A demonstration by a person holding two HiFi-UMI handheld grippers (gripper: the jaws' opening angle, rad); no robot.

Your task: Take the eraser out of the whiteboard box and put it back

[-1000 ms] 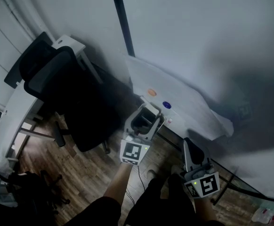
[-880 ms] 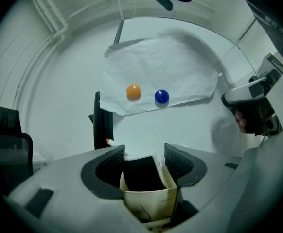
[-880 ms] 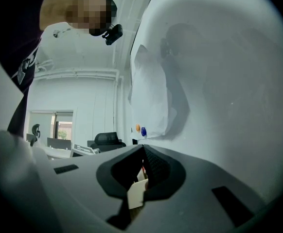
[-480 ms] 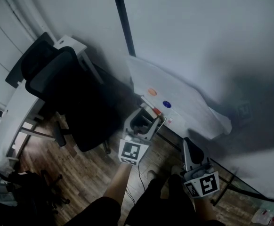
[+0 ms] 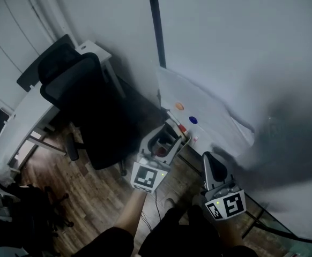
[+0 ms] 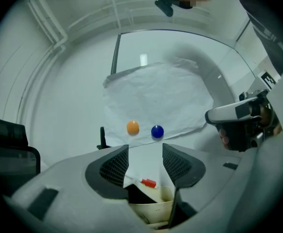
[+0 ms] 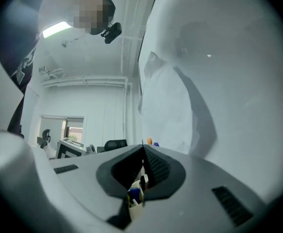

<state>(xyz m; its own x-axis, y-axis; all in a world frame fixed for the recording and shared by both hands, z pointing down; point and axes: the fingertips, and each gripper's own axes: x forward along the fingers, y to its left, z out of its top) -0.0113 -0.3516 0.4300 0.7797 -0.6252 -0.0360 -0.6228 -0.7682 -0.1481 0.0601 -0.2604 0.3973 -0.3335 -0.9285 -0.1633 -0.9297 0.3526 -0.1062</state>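
Observation:
The cream whiteboard box [image 6: 153, 211] hangs below the whiteboard, and a red-capped marker [image 6: 149, 182] lies across its top. A dark block inside it, probably the eraser [image 6: 135, 196], sits low at the left. My left gripper [image 6: 145, 161] points level at the box with its jaws wide apart. They have just closed a little, and the pads press on nothing. In the head view that left gripper [image 5: 165, 135] is right at the box. My right gripper [image 5: 210, 160] hovers to the right, close to the board, and its jaw tips meet in the right gripper view [image 7: 143, 152].
A white paper sheet [image 6: 153, 98] is pinned to the whiteboard by an orange magnet [image 6: 132, 127] and a blue magnet [image 6: 157, 131]. A black office chair [image 5: 86, 106] and a white desk [image 5: 24, 122] stand at the left on the wooden floor.
Both grippers have risen a little, the left one more, staying at the box. The head view has swung slightly, so the chair and board sit further right in the picture.

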